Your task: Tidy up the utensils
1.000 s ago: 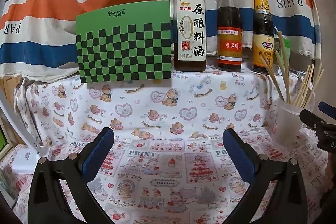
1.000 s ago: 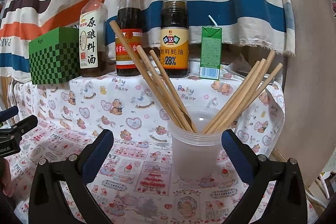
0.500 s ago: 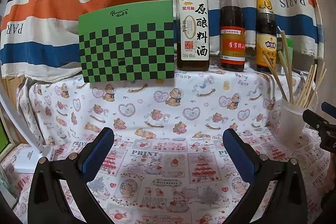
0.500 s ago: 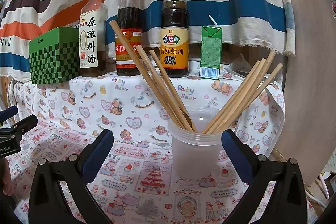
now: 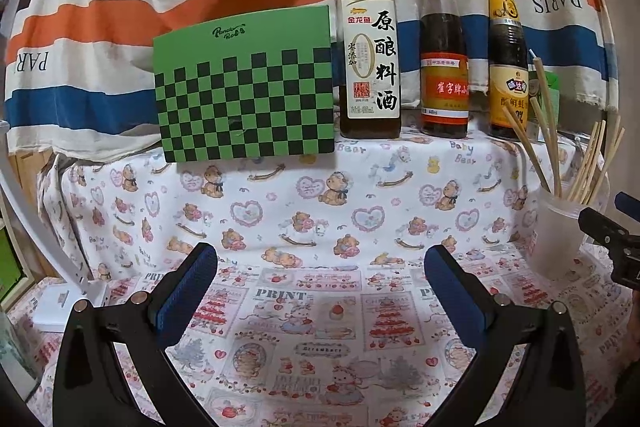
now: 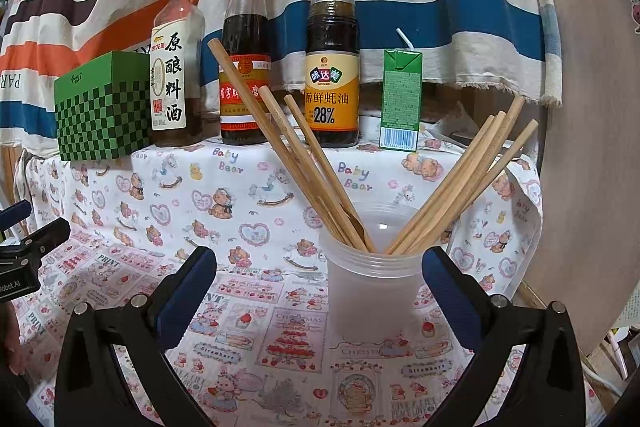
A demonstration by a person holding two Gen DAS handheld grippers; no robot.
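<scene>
The right tool (image 6: 319, 291) is spread wide with nothing in it, right in front of the cup (image 6: 370, 291), and the left tool (image 5: 320, 293) is spread wide and empty too, over bare table (image 5: 320, 347) well to the left of the cup. To do this step well, I think the right tool should go slowly, pinch just one bunch of chopsticks (image 6: 296, 163) up high, and not bump the light cup so it tips. The cup stands on the table and holds two bunches of chopsticks, one leaning left and one leaning right.
</scene>
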